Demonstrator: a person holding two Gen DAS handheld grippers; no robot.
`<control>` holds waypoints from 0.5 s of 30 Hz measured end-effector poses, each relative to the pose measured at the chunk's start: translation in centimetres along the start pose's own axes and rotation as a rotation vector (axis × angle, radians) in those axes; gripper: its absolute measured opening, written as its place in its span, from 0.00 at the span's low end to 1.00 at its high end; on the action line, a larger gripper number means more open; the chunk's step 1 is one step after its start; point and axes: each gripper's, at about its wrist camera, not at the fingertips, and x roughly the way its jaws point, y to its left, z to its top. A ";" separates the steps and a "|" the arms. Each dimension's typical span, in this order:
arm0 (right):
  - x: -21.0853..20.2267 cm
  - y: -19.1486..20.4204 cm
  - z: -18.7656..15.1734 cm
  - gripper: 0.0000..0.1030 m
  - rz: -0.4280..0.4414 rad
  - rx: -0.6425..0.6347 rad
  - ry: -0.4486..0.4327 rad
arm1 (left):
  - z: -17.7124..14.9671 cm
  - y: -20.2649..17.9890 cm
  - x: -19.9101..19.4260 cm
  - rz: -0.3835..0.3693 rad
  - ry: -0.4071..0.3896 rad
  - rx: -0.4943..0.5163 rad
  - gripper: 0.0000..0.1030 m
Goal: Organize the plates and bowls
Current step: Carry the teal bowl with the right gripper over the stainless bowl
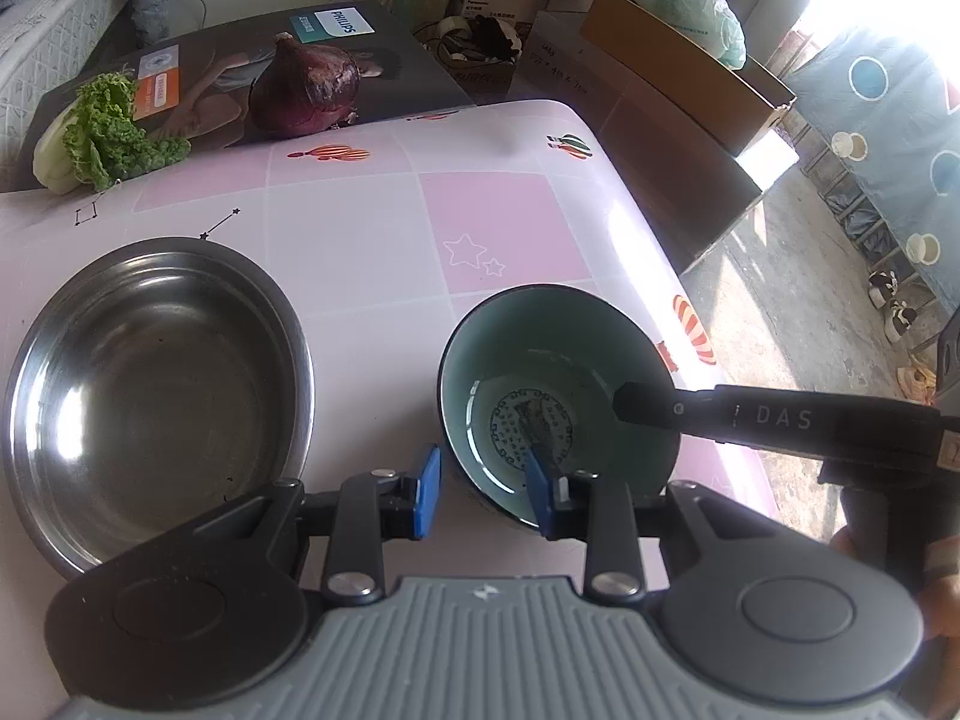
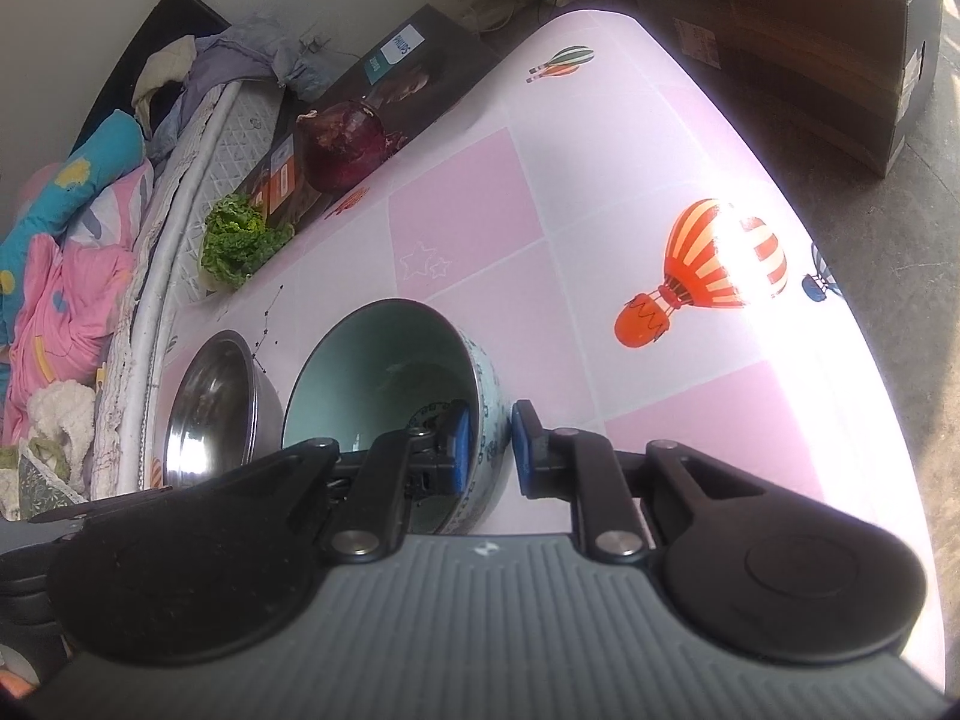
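Two grippers straddle the ceramic bowl (image 1: 558, 396) on the desk (image 1: 360, 228), just right of the steel bowl (image 1: 156, 396): left gripper (image 1: 486, 495) spread across its near rim, right gripper (image 2: 489, 444) likewise, pads apparently not pressing, probably for a shared, steady lift.

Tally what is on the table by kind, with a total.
Bowls: 2, steel bowl and green ceramic bowl
Vegetables: 2, red onion and leafy cabbage
Boxes: 1, Philips box
Total: 5
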 end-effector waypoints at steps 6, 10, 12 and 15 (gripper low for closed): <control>-0.2 -0.1 0.1 0.14 0.007 -0.004 -0.002 | -0.2 -0.6 0.0 0.003 0.007 0.012 0.37; -0.2 -0.3 0.3 0.14 0.006 0.002 -0.008 | -0.9 -1.1 -0.2 -0.026 0.032 0.020 0.38; -0.2 -0.5 0.4 0.14 0.003 0.006 -0.011 | -1.3 -1.4 -0.3 -0.043 0.042 0.035 0.38; -0.3 -0.6 0.4 0.14 0.010 0.017 -0.010 | -1.6 -1.4 -0.4 -0.048 0.033 0.042 0.38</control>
